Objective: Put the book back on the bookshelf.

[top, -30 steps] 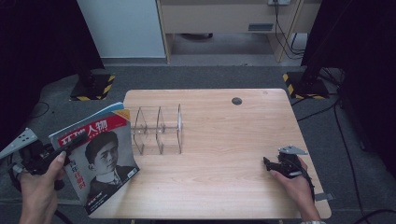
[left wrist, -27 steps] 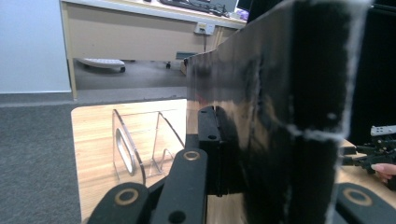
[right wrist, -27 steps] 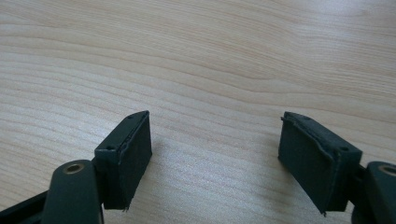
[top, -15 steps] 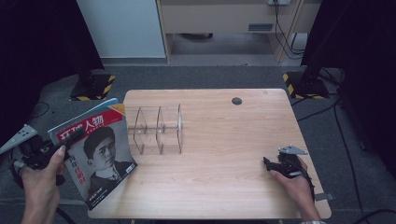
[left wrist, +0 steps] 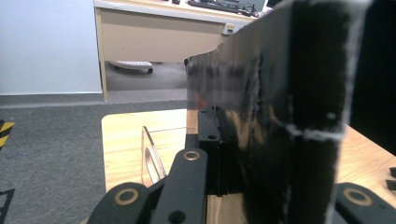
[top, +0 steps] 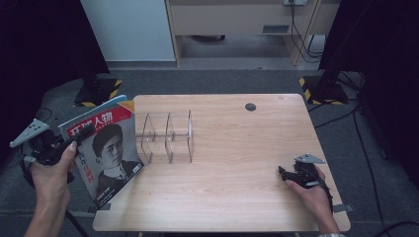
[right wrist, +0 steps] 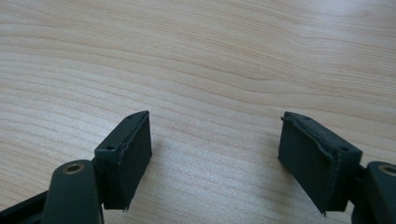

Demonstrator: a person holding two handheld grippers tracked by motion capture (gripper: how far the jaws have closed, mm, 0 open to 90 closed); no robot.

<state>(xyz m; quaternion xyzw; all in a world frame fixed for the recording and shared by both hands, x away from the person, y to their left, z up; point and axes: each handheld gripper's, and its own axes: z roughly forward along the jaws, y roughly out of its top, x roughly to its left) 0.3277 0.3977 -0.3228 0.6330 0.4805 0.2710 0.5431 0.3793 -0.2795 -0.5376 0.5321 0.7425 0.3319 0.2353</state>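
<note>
Nearest the person, at 5 o'clock on the table [top: 237, 197], the right gripper [top: 289, 175] rests low over the wood in the right hand [top: 311, 192], pointing toward 9 o'clock. In the right gripper view its jaws stand wide apart, with bare wood grain between the pads [right wrist: 128, 154] and nothing held. At 8 o'clock, off the table's left edge, the left hand [top: 49, 168] holds the left gripper [top: 81, 136], whose grey plate [top: 29, 132] sticks out toward 9 o'clock. Its jaws are clamped on the magazine [top: 106, 148], gripping it at the left edge. The magazine is tilted, cover facing up, with a red title band at the top and a portrait beneath; its lower corner overhangs the table's left edge at about 7 o'clock, and its right edge lies just beside the rack [top: 168, 136]. In the left gripper view the magazine [left wrist: 280, 116] shows edge-on, as a dark blurred slab held close between the jaws, with a clear panel of the rack [left wrist: 152, 156] beyond. The rack, made of clear upright dividers, stands at about 10 o'clock on the table. Farther off, near 1 o'clock, a small dark round grommet [top: 250, 106] is set in the tabletop.
</note>
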